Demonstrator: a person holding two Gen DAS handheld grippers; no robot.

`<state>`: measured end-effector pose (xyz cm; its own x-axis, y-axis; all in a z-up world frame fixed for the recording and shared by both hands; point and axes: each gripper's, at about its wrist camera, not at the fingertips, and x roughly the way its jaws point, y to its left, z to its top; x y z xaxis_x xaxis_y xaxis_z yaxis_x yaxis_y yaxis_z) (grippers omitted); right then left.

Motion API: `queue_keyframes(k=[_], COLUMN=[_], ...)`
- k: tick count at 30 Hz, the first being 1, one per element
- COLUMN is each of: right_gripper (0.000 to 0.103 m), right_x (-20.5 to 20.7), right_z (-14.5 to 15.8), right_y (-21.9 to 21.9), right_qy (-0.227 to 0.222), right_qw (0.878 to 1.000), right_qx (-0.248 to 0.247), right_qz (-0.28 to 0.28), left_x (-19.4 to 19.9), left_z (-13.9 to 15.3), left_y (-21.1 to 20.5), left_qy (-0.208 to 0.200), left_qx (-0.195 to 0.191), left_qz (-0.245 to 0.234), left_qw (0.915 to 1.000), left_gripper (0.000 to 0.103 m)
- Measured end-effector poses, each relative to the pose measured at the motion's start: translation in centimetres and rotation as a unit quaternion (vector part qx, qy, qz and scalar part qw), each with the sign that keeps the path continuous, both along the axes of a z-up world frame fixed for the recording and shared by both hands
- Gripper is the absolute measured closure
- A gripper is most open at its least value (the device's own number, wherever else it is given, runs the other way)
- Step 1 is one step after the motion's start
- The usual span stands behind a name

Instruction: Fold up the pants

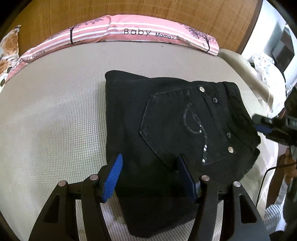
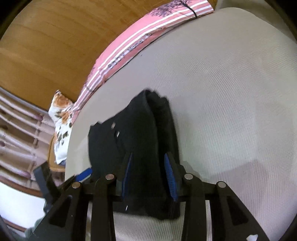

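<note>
The black pants (image 1: 167, 133) lie folded into a compact stack on the grey mattress (image 1: 55, 111), back pocket with a sequin design facing up. My left gripper (image 1: 150, 161) is open, its blue pads straddling the near edge of the stack from above. In the right wrist view the folded pants (image 2: 141, 133) show edge-on. My right gripper (image 2: 148, 161) is open with its pads on either side of the stack's end; whether they touch the cloth is unclear. The right gripper's blue fingertip (image 1: 262, 128) shows at the pants' right edge in the left wrist view.
A pink striped pillow (image 1: 130, 31) lies along the wooden headboard (image 1: 130, 9). A floral pillow (image 2: 61, 118) sits at the bed's corner. White bedding (image 1: 263, 74) lies past the mattress's right side. The mattress also shows in the right wrist view (image 2: 232, 92).
</note>
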<state>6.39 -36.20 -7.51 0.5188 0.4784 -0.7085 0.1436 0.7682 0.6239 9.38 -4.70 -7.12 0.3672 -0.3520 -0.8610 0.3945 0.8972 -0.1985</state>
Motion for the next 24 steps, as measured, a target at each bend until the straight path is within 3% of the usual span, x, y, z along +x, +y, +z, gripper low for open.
queue_keyframes(k=[7, 8, 9, 11, 17, 24], right_gripper=[0.072, 0.077, 0.090, 0.091, 0.093, 0.095], right_x=[-1.7, -1.6, -1.4, -1.4, -3.2, -3.9], right_z=[0.0, -0.2, -0.5, -0.4, 3.5, 0.7], right_y=[0.7, 0.8, 0.8, 0.9, 1.2, 1.5], right_qy=[-0.007, -0.002, 0.006, 0.013, -0.051, -0.011], right_qw=[1.000, 1.000, 1.000, 1.000, 0.998, 0.995], right_qx=[0.011, 0.010, 0.001, -0.020, -0.029, -0.097], right_qz=[0.011, 0.010, 0.009, -0.002, -0.001, -0.002], left_x=[-1.0, -1.0, -1.0, -1.1, -1.3, -1.4], left_z=[0.1, 0.1, 0.0, 0.1, 1.1, 1.0], left_y=[0.0, 0.0, 0.1, 0.1, 1.1, 1.7], left_qy=[-0.001, -0.001, -0.001, 0.000, 0.001, 0.002], left_qx=[0.001, 0.002, 0.002, 0.004, -0.012, -0.009], left_qz=[-0.004, -0.004, -0.002, -0.001, 0.010, 0.008], left_qw=[1.0000, 1.0000, 1.0000, 1.0000, 0.9999, 0.9999], left_gripper=[0.041, 0.041, 0.041, 0.041, 0.041, 0.041])
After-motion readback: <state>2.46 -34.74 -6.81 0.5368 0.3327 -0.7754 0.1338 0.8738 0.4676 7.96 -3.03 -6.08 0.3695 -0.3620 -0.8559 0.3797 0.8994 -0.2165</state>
